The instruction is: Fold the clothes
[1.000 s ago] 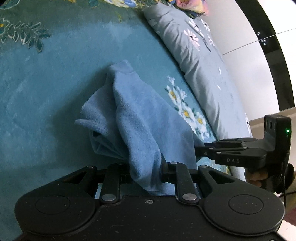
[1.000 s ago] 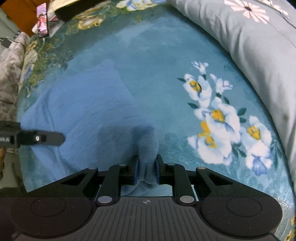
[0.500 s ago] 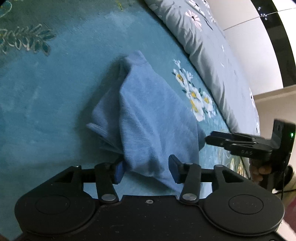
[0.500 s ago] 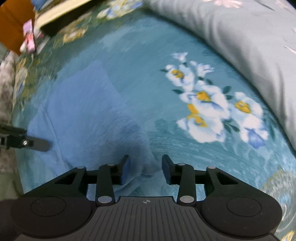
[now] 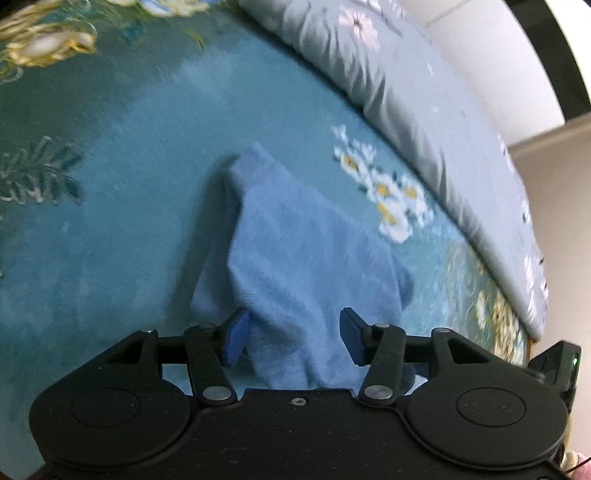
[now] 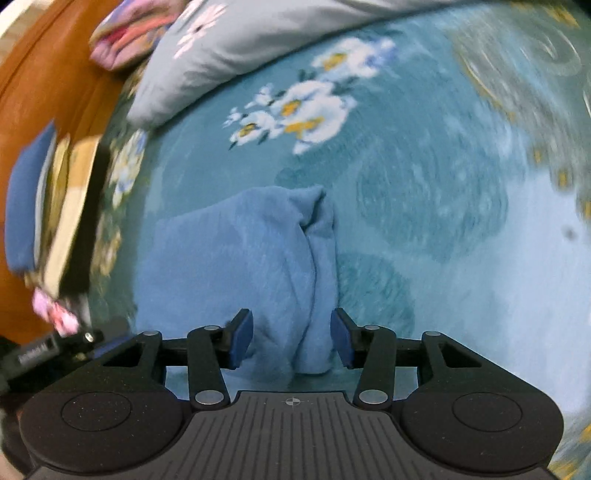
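Note:
A light blue fleecy garment [image 5: 306,266] lies folded in a loose heap on the teal flowered bedspread [image 5: 110,221]. My left gripper [image 5: 293,339] is open, its blue pads on either side of the garment's near edge without clamping it. In the right wrist view the same garment [image 6: 240,266] lies bunched with a ridge down its right side. My right gripper [image 6: 291,341] is open too, its jaws straddling the near end of the cloth. The left gripper's tip [image 6: 51,347] shows at the lower left of the right wrist view.
A grey flowered quilt [image 5: 424,103] is rolled along the far side of the bed. An orange wooden headboard [image 6: 44,88], a pink cloth [image 6: 125,33] and a stack of books or boxes [image 6: 62,206] lie at the left in the right wrist view. The right wrist view is blurred.
Both grippers have opened and let go of the blue garment, which now lies on the bed. Both have drawn back, and the right wrist view has swung round to the left.

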`<state>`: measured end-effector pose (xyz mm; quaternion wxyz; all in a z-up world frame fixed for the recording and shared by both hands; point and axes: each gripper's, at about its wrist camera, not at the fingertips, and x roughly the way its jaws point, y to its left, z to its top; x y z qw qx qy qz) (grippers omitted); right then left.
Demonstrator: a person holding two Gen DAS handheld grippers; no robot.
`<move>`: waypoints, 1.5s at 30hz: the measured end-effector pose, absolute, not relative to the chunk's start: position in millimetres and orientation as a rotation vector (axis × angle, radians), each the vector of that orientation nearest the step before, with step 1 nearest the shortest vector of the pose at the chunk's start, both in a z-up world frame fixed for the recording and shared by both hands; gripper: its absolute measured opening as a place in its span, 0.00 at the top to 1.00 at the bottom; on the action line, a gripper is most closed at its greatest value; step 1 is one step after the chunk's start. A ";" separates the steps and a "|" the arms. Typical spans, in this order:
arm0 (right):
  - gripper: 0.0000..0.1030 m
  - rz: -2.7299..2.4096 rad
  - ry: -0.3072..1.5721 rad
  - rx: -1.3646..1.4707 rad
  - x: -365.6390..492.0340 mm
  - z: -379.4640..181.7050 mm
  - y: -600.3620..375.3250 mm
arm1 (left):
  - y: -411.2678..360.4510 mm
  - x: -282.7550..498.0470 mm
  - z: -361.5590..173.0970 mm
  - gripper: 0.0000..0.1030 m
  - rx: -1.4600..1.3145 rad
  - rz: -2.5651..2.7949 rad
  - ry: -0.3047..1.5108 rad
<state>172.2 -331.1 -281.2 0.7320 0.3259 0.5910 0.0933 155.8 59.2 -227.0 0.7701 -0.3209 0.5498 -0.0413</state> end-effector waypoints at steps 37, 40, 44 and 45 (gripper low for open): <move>0.94 0.093 1.230 0.652 243.4 -293.1 -332.0 | 85.9 156.7 -253.4 0.54 -0.684 -0.166 1.291; 0.89 0.089 1.229 0.705 220.4 -284.1 -337.3 | 85.3 155.9 -246.1 0.54 -0.694 -0.186 1.285; 0.81 0.101 1.260 0.729 191.4 -278.9 -333.6 | 75.7 161.1 -238.6 0.54 -0.634 -0.182 1.277; 0.76 0.104 1.269 0.727 186.1 -278.5 -330.9 | 73.3 162.5 -234.5 0.54 -0.614 -0.181 1.264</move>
